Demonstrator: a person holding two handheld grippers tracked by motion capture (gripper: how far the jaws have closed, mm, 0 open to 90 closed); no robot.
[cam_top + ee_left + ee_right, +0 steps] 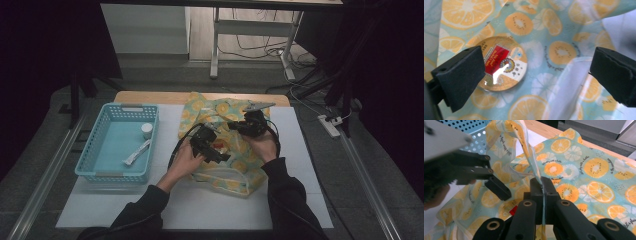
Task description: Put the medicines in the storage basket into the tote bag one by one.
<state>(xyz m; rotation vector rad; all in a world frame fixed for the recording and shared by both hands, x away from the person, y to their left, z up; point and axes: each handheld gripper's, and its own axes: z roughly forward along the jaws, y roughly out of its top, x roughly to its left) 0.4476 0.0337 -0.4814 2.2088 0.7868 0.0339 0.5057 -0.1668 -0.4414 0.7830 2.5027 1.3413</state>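
At the left of the white table top (200,205) stands a light blue perforated plastic basket (102,145), rectangular, holding 2 items: a small white round-capped container (146,130) near its far right corner and a white elongated packet (136,153) lying aslant just in front of it. Right of the basket, on the middle of the table, lies a pale blue cloth bag printed with orange and lemon slices (227,125), rumpled, its near end reaching toward the person's dark sleeves (287,200). Over the bag's left part hangs the left gripper (536,72), held in the left hand (186,159); its 2 black jaws stand wide apart with nothing between the pads. Under it, inside the bag's mouth, rests a round gold-rimmed tin with a red and white label (502,63), flat on the printed cloth, partly overlapped by the nearer jaw in the left gripper view; the right gripper view shows a corner of its red label (513,210) below the left gripper's open jaw. Right of centre, the right gripper (543,185), held in the right hand (265,145), is clamped on a raised edge of the bag: a thin fold of cloth runs upward from between its closed pads, lifted off the table.
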